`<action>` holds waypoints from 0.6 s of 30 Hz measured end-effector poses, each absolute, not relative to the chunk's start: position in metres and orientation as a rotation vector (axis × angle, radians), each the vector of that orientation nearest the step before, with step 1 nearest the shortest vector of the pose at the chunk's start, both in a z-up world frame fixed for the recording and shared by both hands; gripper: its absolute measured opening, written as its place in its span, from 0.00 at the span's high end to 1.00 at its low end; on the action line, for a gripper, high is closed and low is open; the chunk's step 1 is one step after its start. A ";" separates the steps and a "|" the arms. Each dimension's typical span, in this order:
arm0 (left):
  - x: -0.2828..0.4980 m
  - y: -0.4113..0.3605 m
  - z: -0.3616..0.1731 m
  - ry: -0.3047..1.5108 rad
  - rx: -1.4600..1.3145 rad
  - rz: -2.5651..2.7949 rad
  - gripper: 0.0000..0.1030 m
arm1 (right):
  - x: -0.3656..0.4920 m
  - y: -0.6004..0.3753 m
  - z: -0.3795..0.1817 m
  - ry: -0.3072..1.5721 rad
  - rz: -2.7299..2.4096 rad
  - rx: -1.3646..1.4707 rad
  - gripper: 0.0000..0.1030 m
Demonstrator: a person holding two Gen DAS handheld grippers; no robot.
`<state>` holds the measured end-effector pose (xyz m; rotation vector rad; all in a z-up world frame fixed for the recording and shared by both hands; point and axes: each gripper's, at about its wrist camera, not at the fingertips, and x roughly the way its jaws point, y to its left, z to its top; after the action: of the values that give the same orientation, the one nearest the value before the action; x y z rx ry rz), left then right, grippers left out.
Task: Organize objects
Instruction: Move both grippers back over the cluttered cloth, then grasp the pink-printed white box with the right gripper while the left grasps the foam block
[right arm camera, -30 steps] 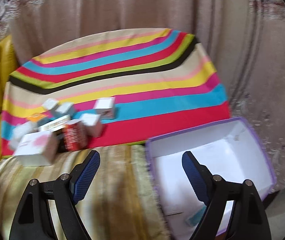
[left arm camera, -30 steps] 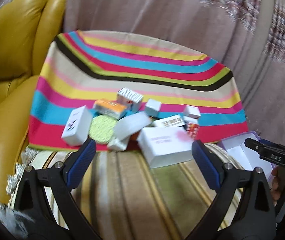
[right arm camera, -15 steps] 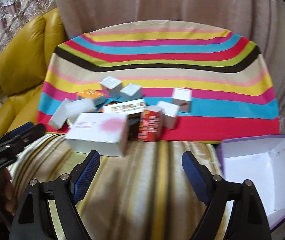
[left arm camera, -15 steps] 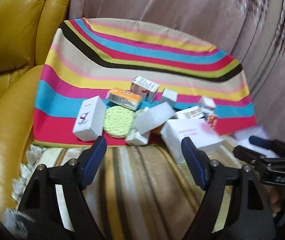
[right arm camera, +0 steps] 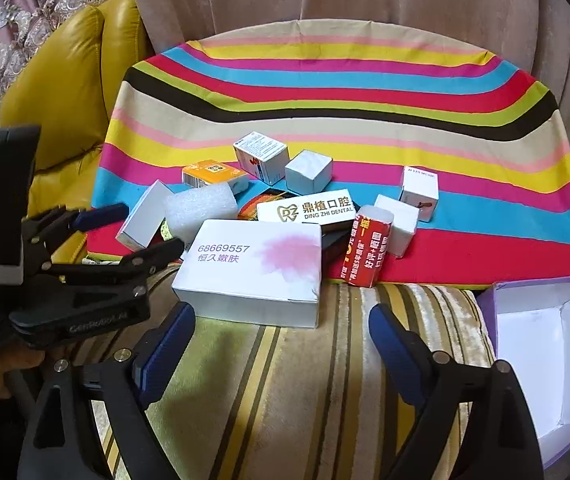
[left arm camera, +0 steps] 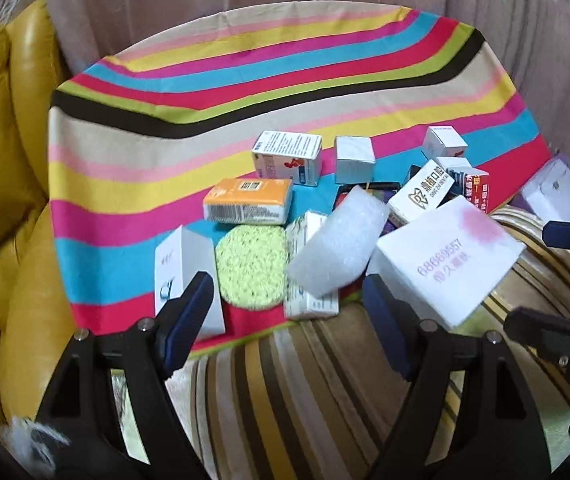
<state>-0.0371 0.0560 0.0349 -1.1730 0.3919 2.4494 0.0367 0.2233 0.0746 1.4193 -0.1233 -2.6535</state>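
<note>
My left jaws (left arm camera: 287,304) gape wide, holding nothing, just short of the green round pad (left arm camera: 251,266) and foam block (left arm camera: 339,248). My right jaws (right arm camera: 281,330) also hang released, near the big white box (right arm camera: 251,266) with the pink blotch and printed number, which straddles the striped cloth's (right arm camera: 325,80) front edge on the sofa seat. Behind it lies a loose pile: one orange box (right arm camera: 213,174), one red packet (right arm camera: 365,250), one dental box (right arm camera: 305,208). One empty purple-rimmed box (right arm camera: 541,344) sits far right.
</note>
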 end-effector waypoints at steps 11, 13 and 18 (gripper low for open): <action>-0.053 0.069 0.034 0.449 -1.108 2.358 0.63 | 0.030 0.207 0.075 -0.103 -2.639 1.412 0.07; -0.055 0.063 0.034 0.397 -1.114 2.355 0.69 | 0.028 0.205 0.075 -0.100 -2.644 1.413 0.06; -0.058 0.050 0.038 0.275 -1.111 2.375 0.74 | 0.023 0.202 0.074 -0.109 -2.645 1.421 0.05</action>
<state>-0.0576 0.0501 0.0380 -1.1111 0.2748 2.3745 0.0234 0.2019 0.0736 1.4214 -0.1086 -2.6450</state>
